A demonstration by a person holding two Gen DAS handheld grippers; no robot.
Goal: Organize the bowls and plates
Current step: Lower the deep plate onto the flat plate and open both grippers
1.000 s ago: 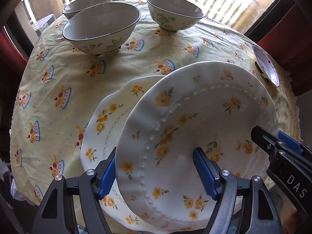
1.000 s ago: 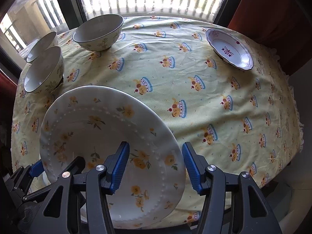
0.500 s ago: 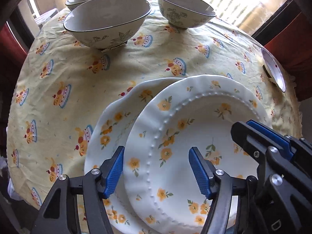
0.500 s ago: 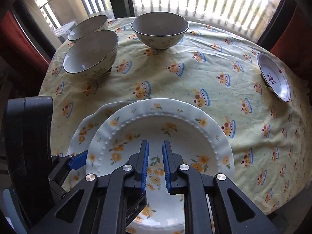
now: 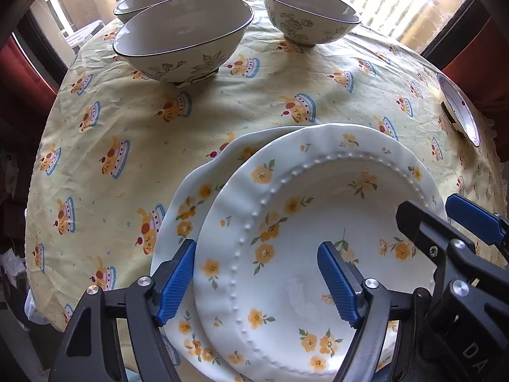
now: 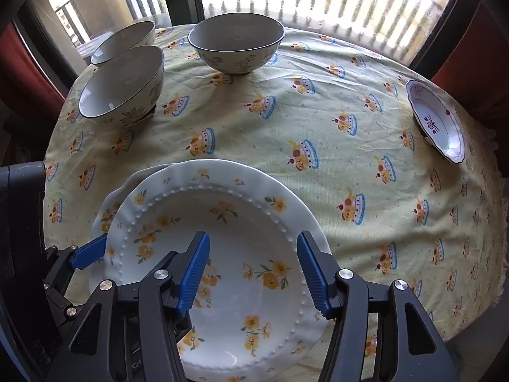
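Your left gripper (image 5: 257, 281) points steeply down over the near edge of the table, its jaws spread and just widened further. The rim of the upper flowered plate (image 5: 321, 222) lies between the blue pads; whether the left pad touches that rim cannot be told, and the right pad stands clear above the well. No clamp is evident.

Your right gripper (image 6: 253, 270) also points steeply down, over the same plate. Its jaws have just reopened and now stand apart above the well of the plate, with nothing pinched between them.

The upper flowered plate sits on top of a second flowered plate (image 5: 191, 197), offset to the right, so the lower one shows as a crescent on the left. Both rest on the yellow patterned tablecloth (image 6: 318, 121) at the near side.

At the far side, three grey-lined bowls stand upright: a near-left bowl (image 6: 122, 87), a far-left bowl (image 6: 127, 43) just behind it, and a centre bowl (image 6: 237, 43) well apart to the right. A small red-patterned dish (image 6: 437, 121) rests near the right edge of the table, tilted.
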